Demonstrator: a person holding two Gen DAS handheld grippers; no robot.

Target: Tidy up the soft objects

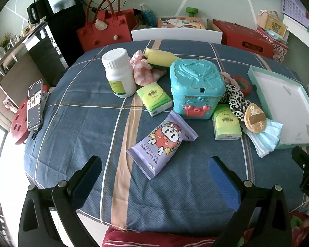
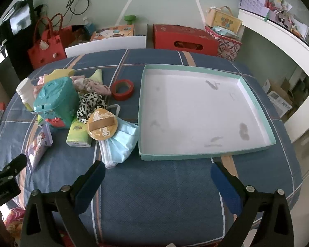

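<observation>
Two claws hang wide apart and bare over the table (image 1: 72, 123). In the left wrist view, the left claw (image 1: 154, 164) frames the wipes (image 1: 161, 144) at centre, likely first to go; tissue packs (image 1: 154, 98), a cloth (image 1: 144, 70) and masks (image 1: 263, 138) crowd a hard teal box (image 1: 195, 86). In the right wrist view, the right claw (image 2: 157, 170) faces the tray (image 2: 204, 156), unfilled, filling the frame's right, presumably the destination. Only the left view shows the phone (image 1: 35, 105).

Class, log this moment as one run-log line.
left gripper: open, empty | right gripper: open, empty | tray: empty | face masks: beside tray | stage: nothing moved yet
</observation>
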